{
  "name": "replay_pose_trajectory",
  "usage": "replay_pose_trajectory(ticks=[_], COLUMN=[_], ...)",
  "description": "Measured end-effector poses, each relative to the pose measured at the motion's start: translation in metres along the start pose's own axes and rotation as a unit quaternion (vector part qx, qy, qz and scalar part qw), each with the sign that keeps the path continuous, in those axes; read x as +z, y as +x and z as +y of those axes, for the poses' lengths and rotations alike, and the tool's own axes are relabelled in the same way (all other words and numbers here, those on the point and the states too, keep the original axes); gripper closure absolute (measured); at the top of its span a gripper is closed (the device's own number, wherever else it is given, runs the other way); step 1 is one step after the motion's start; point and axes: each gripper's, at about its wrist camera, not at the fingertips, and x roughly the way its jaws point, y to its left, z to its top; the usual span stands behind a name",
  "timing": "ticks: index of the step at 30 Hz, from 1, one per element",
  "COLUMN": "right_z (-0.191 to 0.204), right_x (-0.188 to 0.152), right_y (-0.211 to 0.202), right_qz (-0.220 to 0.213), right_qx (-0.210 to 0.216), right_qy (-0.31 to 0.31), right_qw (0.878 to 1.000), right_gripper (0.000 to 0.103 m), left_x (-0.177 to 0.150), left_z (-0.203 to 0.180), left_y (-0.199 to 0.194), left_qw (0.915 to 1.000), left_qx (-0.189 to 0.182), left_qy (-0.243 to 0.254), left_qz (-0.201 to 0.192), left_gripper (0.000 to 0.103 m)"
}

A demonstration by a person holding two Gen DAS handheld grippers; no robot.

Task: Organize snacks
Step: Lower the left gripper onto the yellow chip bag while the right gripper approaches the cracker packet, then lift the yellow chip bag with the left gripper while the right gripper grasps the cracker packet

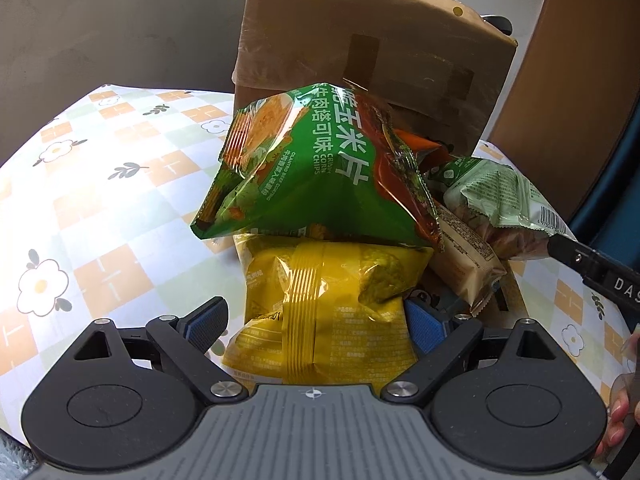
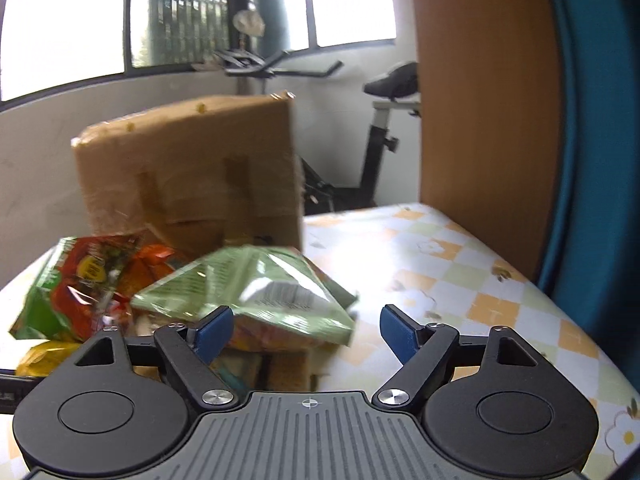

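Checked tablecloth (image 1: 100, 208) — left tongs (image 1: 316, 326) astride yellow bag (image 1: 332, 304)

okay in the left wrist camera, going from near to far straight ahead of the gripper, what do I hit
Left gripper → yellow snack bag between its fingers → green corn chips bag on top of it → taped cardboard box behind.

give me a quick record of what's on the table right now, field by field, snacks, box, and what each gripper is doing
surface: table with a checked flower cloth
box: cardboard box standing behind the snack pile
top of pile: green corn chips bag
under it: yellow bag
right of pile: pale green packet and beige packet
left gripper: open, fingers either side of the yellow bag
right gripper: open, at the pale green packet, holding nothing
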Motion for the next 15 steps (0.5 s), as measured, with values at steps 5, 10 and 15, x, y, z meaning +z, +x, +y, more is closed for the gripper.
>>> replay_pose_trajectory(ticks=[5,10,15], right_z=[-0.001,0.009,0.013], right_x=[-0.012,-0.016,-0.014], right_y=[0.022,0.043,0.06], right_qz=[0.057,0.071,0.076], right_qx=[0.019,0.036,0.034], right_qy=[0.013,-0.008,-0.027], right_qw=[0.998,0.997,0.996], right_gripper=[0.029,0.038,0.05], left_x=[-0.001,-0.003,-0.002], left_z=[-0.001,-0.003,-0.005], left_y=[0.004,0.007,0.009], left_qw=[1.0,0.9999,0.9999], left_qx=[-0.003,-0.001,0.001], left_qy=[-0.003,0.004,0.006], left_qz=[0.006,0.012,0.009], left_gripper=[0.006,0.007,0.011])
